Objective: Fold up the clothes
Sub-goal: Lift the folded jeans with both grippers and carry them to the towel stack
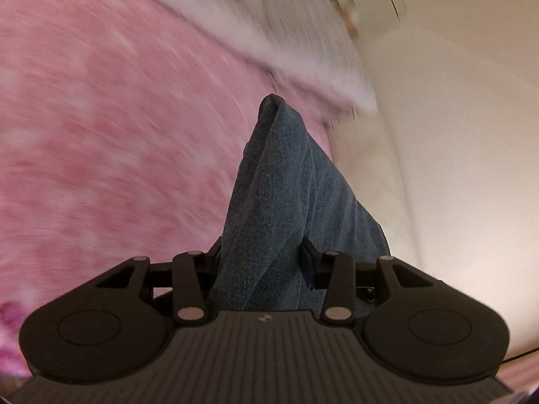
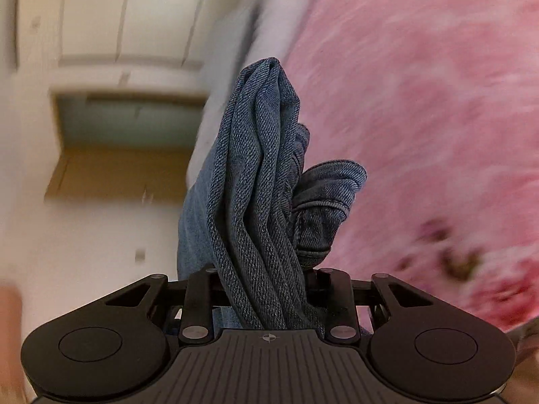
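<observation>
A bunched fold of blue denim jeans (image 1: 286, 175) rises from between the jaws of my left gripper (image 1: 262, 256), which is shut on it. The cloth stands up in a point over the pink bedspread (image 1: 101, 118). In the right wrist view, several thick folds of the same denim jeans (image 2: 256, 168), with a hemmed edge curling to the right, are clamped in my right gripper (image 2: 262, 276). Both views are motion-blurred around the sharp cloth. The rest of the jeans is out of sight.
The pink patterned bedspread (image 2: 421, 84) fills one side of each view. A pale grey-white cloth (image 1: 303, 33) lies along the bed's far edge. A cream wall (image 1: 454, 134) is on the right. White cupboard doors (image 2: 118, 33) and a brown shelf (image 2: 118, 168) are blurred on the left.
</observation>
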### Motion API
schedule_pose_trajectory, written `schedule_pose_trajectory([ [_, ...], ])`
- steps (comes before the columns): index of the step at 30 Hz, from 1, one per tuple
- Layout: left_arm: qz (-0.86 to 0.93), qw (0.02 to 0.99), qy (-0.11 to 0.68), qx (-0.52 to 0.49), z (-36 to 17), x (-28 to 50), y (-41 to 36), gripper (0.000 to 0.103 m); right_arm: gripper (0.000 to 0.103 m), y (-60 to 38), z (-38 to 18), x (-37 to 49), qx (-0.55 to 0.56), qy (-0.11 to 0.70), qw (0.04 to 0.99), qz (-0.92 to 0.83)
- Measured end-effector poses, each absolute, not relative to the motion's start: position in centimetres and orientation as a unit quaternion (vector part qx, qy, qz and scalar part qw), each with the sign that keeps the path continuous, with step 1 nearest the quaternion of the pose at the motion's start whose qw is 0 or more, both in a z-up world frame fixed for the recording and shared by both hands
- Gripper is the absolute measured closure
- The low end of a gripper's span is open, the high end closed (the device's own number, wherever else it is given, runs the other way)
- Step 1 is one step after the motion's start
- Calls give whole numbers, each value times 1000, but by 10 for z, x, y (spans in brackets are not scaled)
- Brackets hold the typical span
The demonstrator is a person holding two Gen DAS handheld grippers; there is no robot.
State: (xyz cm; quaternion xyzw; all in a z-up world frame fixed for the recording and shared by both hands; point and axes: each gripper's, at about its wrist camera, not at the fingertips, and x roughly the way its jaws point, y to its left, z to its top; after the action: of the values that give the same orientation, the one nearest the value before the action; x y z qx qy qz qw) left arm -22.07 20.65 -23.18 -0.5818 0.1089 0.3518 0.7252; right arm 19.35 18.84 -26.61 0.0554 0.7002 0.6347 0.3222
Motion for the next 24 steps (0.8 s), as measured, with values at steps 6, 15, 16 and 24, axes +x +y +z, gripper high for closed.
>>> schedule_pose_trajectory([
  [6, 426, 694, 39, -579, -204, -362, 141, 65, 72, 205, -230, 52, -10, 686, 253, 683],
  [15, 493, 652, 1, -576, -190, -577, 90, 65, 72, 202, -227, -174, -47, 698, 191, 689],
  [16, 500, 644, -2, -578, -190, -597, 88, 65, 72, 204, -225, -195, -58, 699, 186, 688],
  [24, 530, 625, -57, -570, -179, -709, 89, 65, 72, 230, -201, -329, -108, 674, 155, 714],
])
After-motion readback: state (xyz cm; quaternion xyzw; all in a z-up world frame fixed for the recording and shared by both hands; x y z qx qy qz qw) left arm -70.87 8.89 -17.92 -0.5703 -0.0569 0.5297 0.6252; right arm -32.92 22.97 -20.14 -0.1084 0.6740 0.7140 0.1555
